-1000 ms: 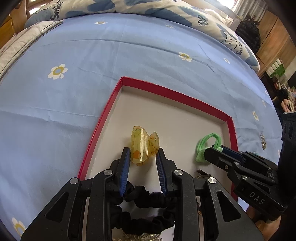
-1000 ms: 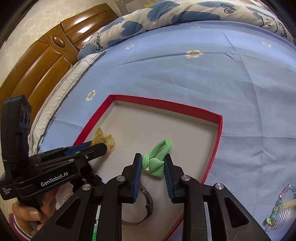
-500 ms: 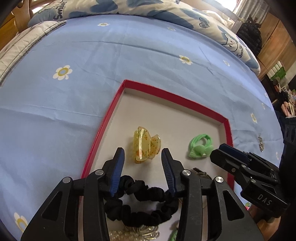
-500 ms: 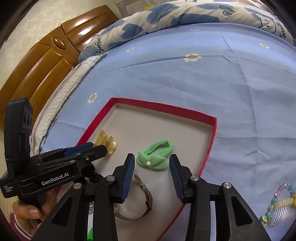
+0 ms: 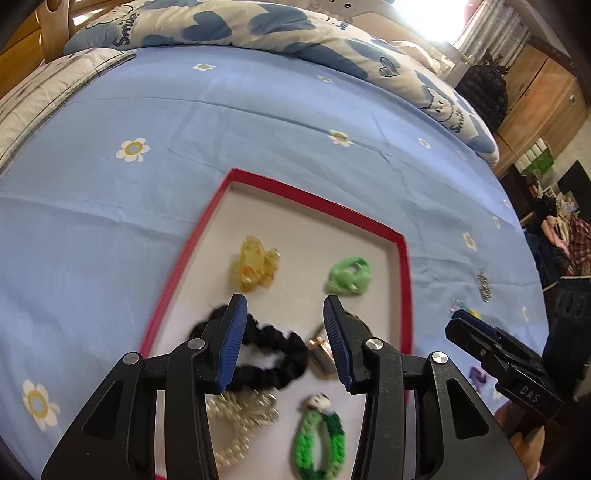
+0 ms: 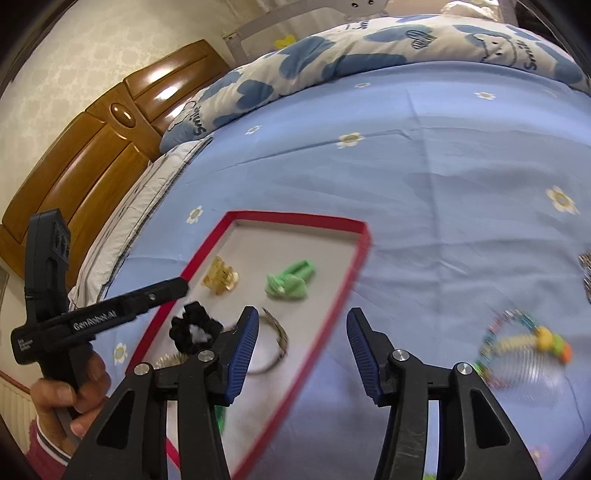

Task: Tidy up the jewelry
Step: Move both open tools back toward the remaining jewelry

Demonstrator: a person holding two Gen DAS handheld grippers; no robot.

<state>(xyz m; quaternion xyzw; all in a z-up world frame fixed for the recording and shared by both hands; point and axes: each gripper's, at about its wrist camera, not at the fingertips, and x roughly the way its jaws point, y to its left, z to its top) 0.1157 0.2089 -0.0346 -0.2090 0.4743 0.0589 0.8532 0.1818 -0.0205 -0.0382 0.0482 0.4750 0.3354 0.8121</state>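
Note:
A red-rimmed tray (image 5: 207, 221) (image 6: 295, 218) lies on the blue bedsheet. In it lie a yellow claw clip (image 5: 256, 264) (image 6: 221, 277), a green hair tie (image 5: 349, 275) (image 6: 290, 282), a black scrunchie (image 5: 266, 356) (image 6: 192, 328), a watch (image 5: 321, 356) (image 6: 275, 339), a pearl coil tie (image 5: 236, 435) and a green woven bracelet (image 5: 319, 443). My left gripper (image 5: 284, 339) is open and empty above the scrunchie. My right gripper (image 6: 301, 350) is open and empty over the tray's right rim. Outside the tray lie a beaded bracelet and clear comb (image 6: 524, 350).
A quilt with blue hearts (image 5: 258, 29) is piled at the far side of the bed. A wooden headboard (image 6: 92, 155) stands at the left. Small trinkets (image 5: 484, 288) lie on the sheet right of the tray.
Both grippers have opened wide and pulled back and up from the tray. The yellow clip and the green hair tie, held a second ago, now lie free in the tray.

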